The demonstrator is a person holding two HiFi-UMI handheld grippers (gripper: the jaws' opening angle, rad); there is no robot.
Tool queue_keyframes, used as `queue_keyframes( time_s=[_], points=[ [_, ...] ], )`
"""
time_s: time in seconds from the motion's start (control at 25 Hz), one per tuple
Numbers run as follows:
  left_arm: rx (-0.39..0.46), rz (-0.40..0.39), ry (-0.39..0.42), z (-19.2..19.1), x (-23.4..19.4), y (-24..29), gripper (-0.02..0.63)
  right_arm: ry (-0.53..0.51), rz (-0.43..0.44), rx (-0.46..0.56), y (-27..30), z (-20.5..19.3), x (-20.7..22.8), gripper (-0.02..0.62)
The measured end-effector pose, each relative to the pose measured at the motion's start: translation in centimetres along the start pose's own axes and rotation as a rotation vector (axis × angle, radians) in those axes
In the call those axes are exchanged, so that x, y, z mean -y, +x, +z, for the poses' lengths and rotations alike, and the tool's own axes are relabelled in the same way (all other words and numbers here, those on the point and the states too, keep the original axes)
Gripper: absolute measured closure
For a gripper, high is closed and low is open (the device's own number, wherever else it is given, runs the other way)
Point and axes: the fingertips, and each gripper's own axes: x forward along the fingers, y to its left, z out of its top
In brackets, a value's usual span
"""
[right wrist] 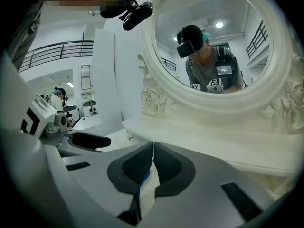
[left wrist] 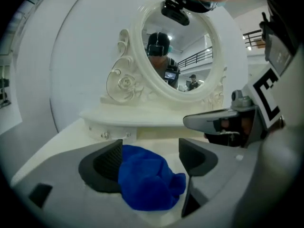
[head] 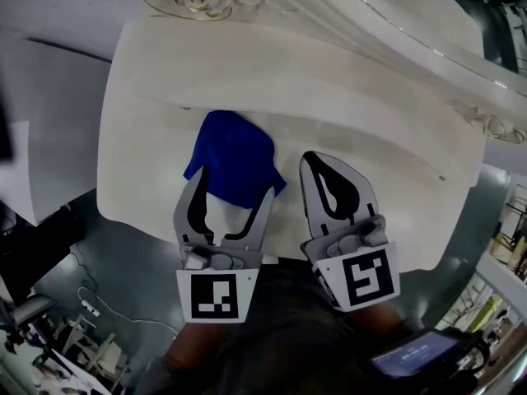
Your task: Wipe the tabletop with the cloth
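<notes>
Straddles the crumpled blue cloth [head: 233, 151] with the left gripper [head: 235, 186], fingers spread wide and not squeezing, the cloth against the left one and clear of the other. Finds the cloth lying on the white surface [head: 148, 138], in front of the mirror [left wrist: 178, 46]. Shows the right gripper [head: 317, 159] just beside, fingers pressed together, empty.

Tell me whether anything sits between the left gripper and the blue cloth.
Nothing visible does: the blue cloth lies on the tabletop, right between the left gripper's open jaws.
</notes>
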Motion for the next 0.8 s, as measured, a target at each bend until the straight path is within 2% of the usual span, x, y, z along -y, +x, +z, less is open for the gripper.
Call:
queue_keyframes(
  time_s=[0.28, 0.48, 0.64, 0.72, 0.8],
  points=[
    [-0.134, 0.004, -0.039, -6.2, -2.4, 3.4, 0.199, 0.032, -0.023, -0.107, 1.1, -4.7, 0.8, 0.58],
    [-0.192, 0.027, 0.062, -7.4, -2.4, 4.0, 0.195, 0.045, -0.039, -0.116, 1.5, -5.7, 1.0, 0.58],
    [-0.215, 0.034, 0.045, -7.7, -2.3, 4.2, 0.199, 0.051, -0.043, -0.122, 1.4, -5.9, 1.2, 0.58],
    [-0.226, 0.036, 0.044, -7.8, -2.5, 4.2, 0.241, 0.053, -0.044, -0.125, 1.2, -6.1, 1.3, 0.58],
    [-0.227, 0.043, 0.039, -7.9, -3.0, 4.1, 0.352, 0.059, -0.05, -0.122, 0.9, -6.1, 1.4, 0.58]
  ],
)
